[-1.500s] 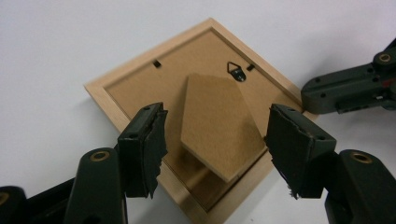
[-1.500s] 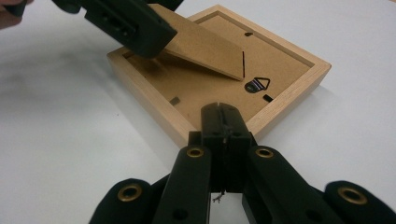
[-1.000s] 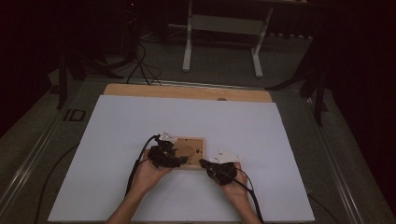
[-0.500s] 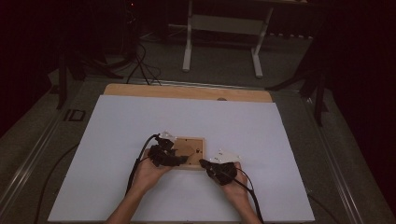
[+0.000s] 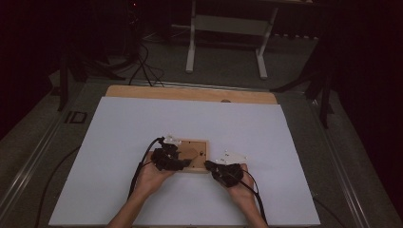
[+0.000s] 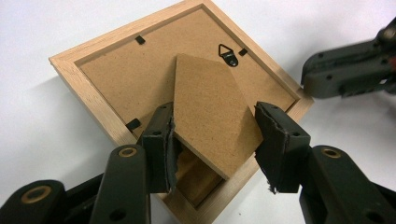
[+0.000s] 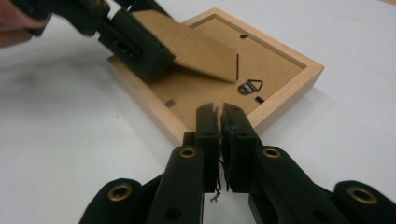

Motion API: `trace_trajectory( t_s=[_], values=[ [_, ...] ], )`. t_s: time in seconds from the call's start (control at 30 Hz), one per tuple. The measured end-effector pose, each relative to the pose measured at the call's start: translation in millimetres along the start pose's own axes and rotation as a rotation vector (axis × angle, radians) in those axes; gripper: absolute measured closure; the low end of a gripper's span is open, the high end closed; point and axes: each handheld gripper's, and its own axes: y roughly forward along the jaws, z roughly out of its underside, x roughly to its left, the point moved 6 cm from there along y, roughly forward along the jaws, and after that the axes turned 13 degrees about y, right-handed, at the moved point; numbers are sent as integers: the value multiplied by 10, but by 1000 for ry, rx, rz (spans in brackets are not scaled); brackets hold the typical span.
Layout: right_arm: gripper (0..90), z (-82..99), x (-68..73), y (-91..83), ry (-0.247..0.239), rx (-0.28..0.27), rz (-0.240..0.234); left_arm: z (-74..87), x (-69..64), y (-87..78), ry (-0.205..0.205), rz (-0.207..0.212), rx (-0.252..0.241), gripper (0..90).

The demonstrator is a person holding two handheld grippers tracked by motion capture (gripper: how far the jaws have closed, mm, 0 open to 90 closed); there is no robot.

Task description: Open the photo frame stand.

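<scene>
A light wooden picture frame (image 5: 198, 151) lies face down on the white table, brown backing (image 6: 121, 74) up. My left gripper (image 5: 182, 164) is shut on the wide end of the cardboard stand (image 6: 210, 107) and holds it tilted up off the backing (image 7: 280, 60); its jaws have just closed a little on it. In the right gripper view the stand (image 7: 196, 49) rises to the left gripper (image 7: 140, 46). My right gripper (image 7: 217, 109) rests at the frame's near corner. Its jaws have just parted to a thin slit with nothing in it. Its tip (image 6: 322, 77) also appears by that corner.
A small metal hanger (image 6: 227, 50) and black tabs sit on the backing. Cables trail from both grippers toward the table's near edge (image 5: 142, 166). A wooden strip (image 5: 190, 94) borders the far side, with a white stand (image 5: 228, 28) on the floor beyond.
</scene>
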Motion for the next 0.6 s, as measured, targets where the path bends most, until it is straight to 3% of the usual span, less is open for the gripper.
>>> trace_trajectory(
  t_s=[0.2,0.43,0.6],
  values=[
    [802,-70,-67,-97,23,-25,10,21,-67,-27,53,-49,-24,522],
    [726,-192,-71,-174,0,-23,0,52,-136,-63,109,-97,-43,521],
    [687,-280,-112,-178,13,-22,-3,87,-185,-79,136,-129,-67,521]
  ],
)
